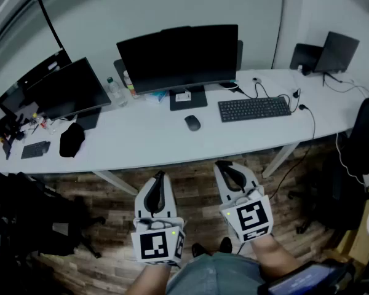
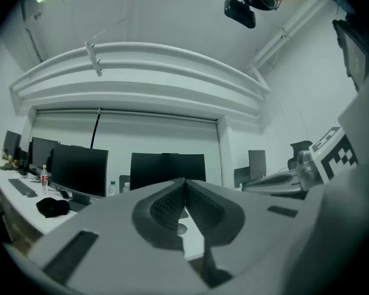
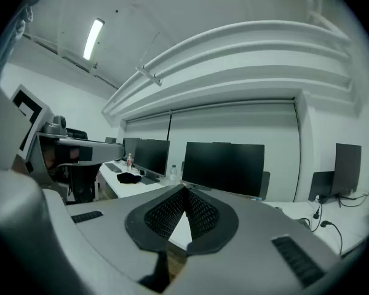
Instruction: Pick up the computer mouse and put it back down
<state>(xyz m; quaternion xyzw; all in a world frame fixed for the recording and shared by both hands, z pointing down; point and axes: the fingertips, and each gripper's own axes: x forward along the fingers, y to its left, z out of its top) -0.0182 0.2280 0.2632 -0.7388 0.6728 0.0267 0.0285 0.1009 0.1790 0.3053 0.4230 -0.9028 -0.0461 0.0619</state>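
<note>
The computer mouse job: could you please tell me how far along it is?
Nothing looks done: the mouse lies untouched on the desk. The left tongs and right tongs are shut, empty, short of the desk. Lifting and replacing it remain.

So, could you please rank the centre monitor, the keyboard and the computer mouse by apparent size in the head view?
1. centre monitor, clearly the largest
2. keyboard
3. computer mouse, the smallest
All three sit on the same desk at a similar distance, so the order looks safe.
</note>
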